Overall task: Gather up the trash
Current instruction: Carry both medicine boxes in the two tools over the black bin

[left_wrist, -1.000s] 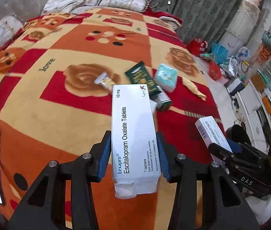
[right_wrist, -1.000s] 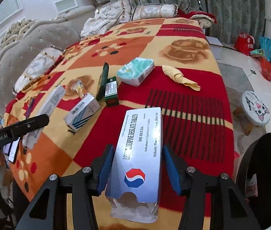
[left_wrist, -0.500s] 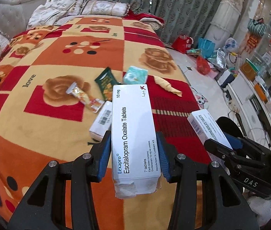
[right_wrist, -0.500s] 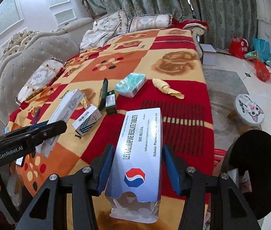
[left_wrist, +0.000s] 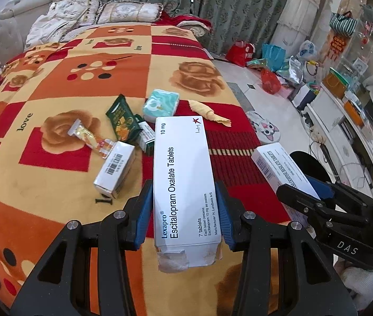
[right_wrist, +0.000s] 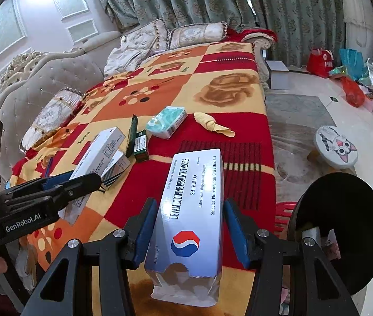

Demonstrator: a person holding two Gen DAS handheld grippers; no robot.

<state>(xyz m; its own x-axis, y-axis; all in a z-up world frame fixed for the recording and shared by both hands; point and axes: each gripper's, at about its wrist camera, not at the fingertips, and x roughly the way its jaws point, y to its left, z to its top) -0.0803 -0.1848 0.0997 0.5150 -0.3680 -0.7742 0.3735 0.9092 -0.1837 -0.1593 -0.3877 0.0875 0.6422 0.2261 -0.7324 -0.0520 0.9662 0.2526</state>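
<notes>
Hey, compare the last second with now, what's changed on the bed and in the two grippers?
Both grippers have pulled back from the bed: the blanket litter looks farther off, and the black bin has come into the right view. The left gripper stays clamped on the Lexapro box, the right gripper on the Levamlodipine box. The tissue pack, wrappers and small boxes lie where they were.

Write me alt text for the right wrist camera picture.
The right hand-held gripper grips a white tablet box above a bed with a red and orange blanket. Small boxes and wrappers lie on it; a black bin stands at right.
</notes>
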